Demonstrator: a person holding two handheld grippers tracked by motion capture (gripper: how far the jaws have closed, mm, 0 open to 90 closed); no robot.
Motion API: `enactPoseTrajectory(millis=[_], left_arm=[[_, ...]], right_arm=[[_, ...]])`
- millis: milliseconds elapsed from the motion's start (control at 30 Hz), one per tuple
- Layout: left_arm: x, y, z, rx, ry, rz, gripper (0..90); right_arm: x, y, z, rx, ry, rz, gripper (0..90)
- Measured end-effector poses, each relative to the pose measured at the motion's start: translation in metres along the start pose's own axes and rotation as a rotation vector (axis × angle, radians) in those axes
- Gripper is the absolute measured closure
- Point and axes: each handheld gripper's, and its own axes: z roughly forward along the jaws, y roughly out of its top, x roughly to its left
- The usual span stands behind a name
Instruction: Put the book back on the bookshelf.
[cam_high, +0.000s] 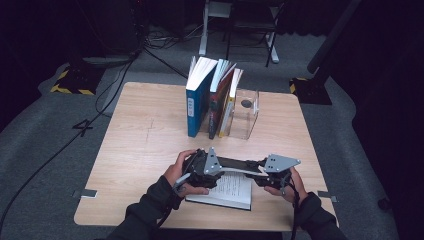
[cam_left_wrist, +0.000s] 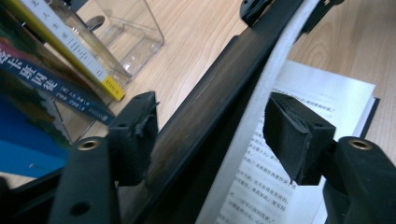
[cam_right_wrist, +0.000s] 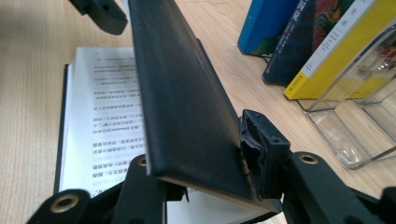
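An open book (cam_high: 231, 191) lies near the table's front edge, its printed page (cam_left_wrist: 327, 93) flat and facing up. Its other half, with a black cover (cam_high: 239, 164), is lifted off the page and stands slanted between the two grippers. My left gripper (cam_high: 216, 171) holds that raised half from the left: one pad lies on the dark cover (cam_left_wrist: 201, 107) and the other pad (cam_left_wrist: 294, 135) on the white page edge. My right gripper (cam_high: 260, 176) holds the cover (cam_right_wrist: 177, 84) at its other end, with a pad (cam_right_wrist: 257, 144) against the cover's face, above the printed page (cam_right_wrist: 107, 102).
Three books, the left one blue (cam_high: 196, 107), stand upright mid-table in a clear plastic holder (cam_high: 246, 116). Bare wooden table (cam_high: 140, 140) stretches to the left. The person's hands rest near the front edge. Cables and stand legs are on the floor beyond.
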Motion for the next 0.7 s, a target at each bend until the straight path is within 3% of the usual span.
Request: enactPoseTrajectory(millis=[133,200,333,500,700], left_arm=[[0.006,0.0,-0.006,-0.036,-0.056,-0.032,36.7],[0.008,0.001,-0.01,-0.057,-0.063,-0.041,33.7],[0.008,-0.002,-0.007,-0.037,-0.082,-0.04,32.9],[0.002,-0.003,-0.001,0.019,-0.035,0.002,29.6],[0.0,-0.006,0.005,0.056,0.039,0.034,36.3]], right_arm=[[0.0,0.0,0.001,0.002,0.011,0.001,60.8],[0.0,0.0,0.001,0.006,0.016,-0.002,59.9],[0.001,0.0,0.002,0.01,0.017,-0.005,59.1],[0.0,0.0,0.002,0.002,0.021,0.022,58.5],[0.0,0.0,0.003,0.005,0.016,0.024,57.4]])
